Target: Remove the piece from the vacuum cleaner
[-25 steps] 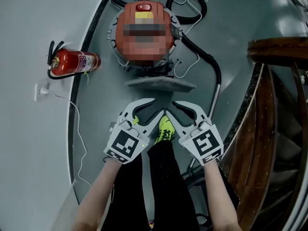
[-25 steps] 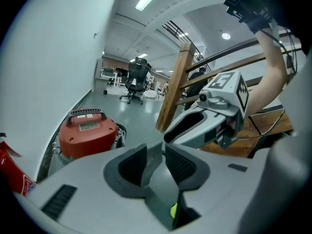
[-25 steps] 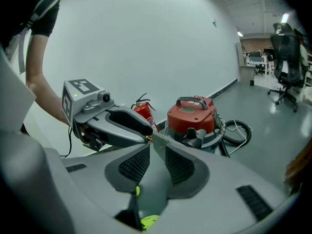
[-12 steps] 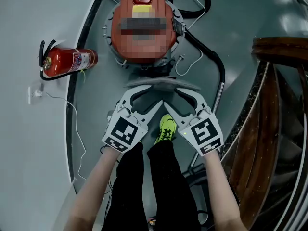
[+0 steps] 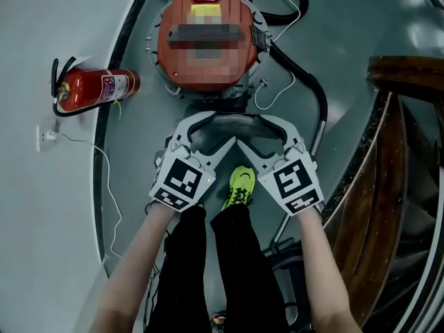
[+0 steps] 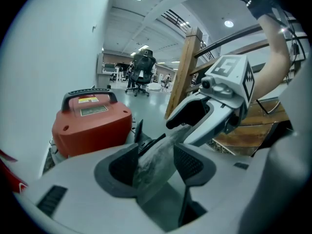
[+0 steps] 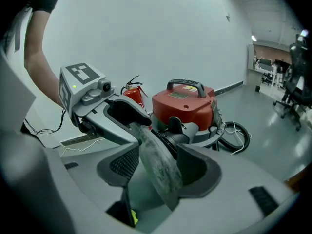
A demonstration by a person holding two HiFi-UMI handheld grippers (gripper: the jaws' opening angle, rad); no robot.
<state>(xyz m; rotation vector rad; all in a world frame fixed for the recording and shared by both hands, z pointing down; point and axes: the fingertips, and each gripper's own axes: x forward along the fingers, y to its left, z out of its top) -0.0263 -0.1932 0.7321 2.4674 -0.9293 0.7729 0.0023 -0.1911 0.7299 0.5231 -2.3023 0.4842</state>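
Observation:
The red vacuum cleaner (image 5: 208, 40) stands on the grey floor ahead of me. Just in front of it is a thin, curved, dusty grey piece (image 5: 232, 120). Both grippers reach to it from either side, tips almost meeting. My left gripper (image 5: 222, 128) has its jaws opening, and the piece (image 6: 156, 165) stands between its pads with gaps showing. My right gripper (image 5: 248, 129) is also opening, with the same piece (image 7: 158, 162) between its pads and not pressed. Each gripper view shows the other gripper (image 6: 195, 118) (image 7: 122, 113) over the piece's far end.
A red fire extinguisher (image 5: 94, 89) lies at the left by the curved wall base. The vacuum's black hose (image 5: 316, 96) and white cord loop at the right. A wooden stair rail (image 5: 409, 82) is at far right. My yellow shoe (image 5: 239, 186) is under the grippers.
Both grippers have moved forward to the grey piece and their jaws have widened. The piece, which lay ahead of the tips, now stands between both pairs of jaws.

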